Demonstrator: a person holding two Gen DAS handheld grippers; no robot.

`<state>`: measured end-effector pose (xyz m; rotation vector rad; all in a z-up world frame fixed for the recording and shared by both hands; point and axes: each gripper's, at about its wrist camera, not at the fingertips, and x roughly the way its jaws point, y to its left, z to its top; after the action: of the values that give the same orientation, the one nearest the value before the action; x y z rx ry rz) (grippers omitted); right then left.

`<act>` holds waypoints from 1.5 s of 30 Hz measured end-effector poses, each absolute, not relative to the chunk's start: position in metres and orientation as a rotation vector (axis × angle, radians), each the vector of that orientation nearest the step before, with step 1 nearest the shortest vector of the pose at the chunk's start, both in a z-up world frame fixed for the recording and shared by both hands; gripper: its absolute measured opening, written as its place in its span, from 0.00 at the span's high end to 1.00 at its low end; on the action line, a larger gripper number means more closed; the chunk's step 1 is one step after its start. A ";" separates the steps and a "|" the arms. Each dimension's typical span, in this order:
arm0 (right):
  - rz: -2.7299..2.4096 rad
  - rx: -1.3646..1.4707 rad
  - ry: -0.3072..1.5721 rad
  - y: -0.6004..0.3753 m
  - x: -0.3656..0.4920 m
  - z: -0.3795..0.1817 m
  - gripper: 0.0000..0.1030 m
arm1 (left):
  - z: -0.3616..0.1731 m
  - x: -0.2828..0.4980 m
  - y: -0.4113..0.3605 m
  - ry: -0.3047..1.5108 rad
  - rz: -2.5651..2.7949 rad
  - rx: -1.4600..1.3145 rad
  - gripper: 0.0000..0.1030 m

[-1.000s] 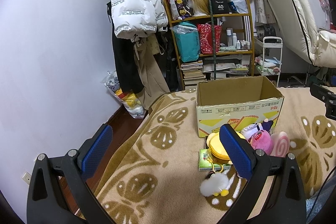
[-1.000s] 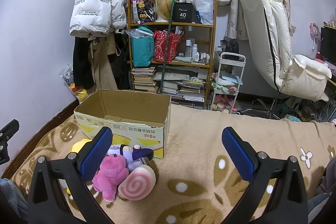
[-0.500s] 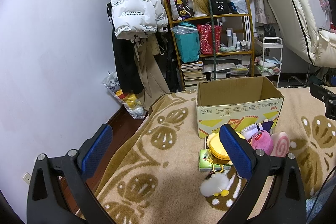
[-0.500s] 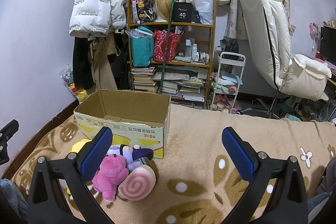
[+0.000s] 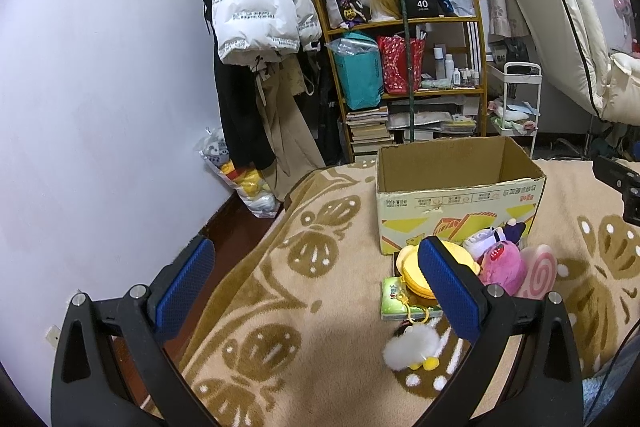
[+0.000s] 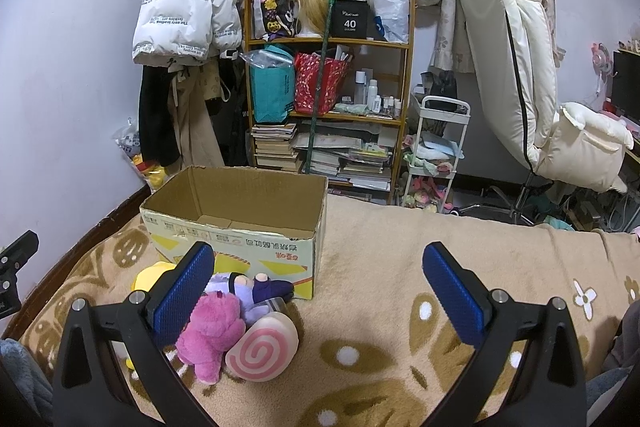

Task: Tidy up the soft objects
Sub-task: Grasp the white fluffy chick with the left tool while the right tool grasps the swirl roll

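An open, empty cardboard box [image 5: 460, 195] [image 6: 240, 223] stands on the patterned blanket. In front of it lie soft toys: a pink plush [image 6: 210, 331] [image 5: 502, 265], a pink swirl roll cushion [image 6: 264, 345] [image 5: 538, 271], a purple doll [image 6: 256, 293], a yellow plush [image 5: 412, 267] and a white fluffy duck [image 5: 412, 347]. My left gripper [image 5: 316, 301] is open above the blanket, left of the pile. My right gripper [image 6: 320, 297] is open, its left finger over the pink plush. Neither holds anything.
A green packet [image 5: 394, 301] lies under the yellow plush. Behind the bed stand a cluttered shelf [image 6: 328, 99], hanging coats [image 5: 256, 27], a white cart [image 6: 436, 151] and a cream recliner [image 6: 528, 75]. Open blanket [image 6: 400, 247] stretches right of the box.
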<state>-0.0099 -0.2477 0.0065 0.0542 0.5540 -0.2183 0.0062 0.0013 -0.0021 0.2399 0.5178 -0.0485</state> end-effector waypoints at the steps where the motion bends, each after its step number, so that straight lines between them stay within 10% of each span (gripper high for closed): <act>1: -0.216 0.054 0.558 -0.247 -0.010 0.006 0.00 | -0.004 0.008 0.002 0.527 -0.049 0.237 0.03; 45: -0.183 0.050 1.024 -0.253 0.067 -0.101 0.14 | -0.141 0.093 -0.039 1.156 -0.216 0.266 0.03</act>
<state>0.0673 -0.2533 -0.1006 0.0497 1.0242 -0.1828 0.0930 -0.0392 -0.1409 0.2663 1.1558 -0.2156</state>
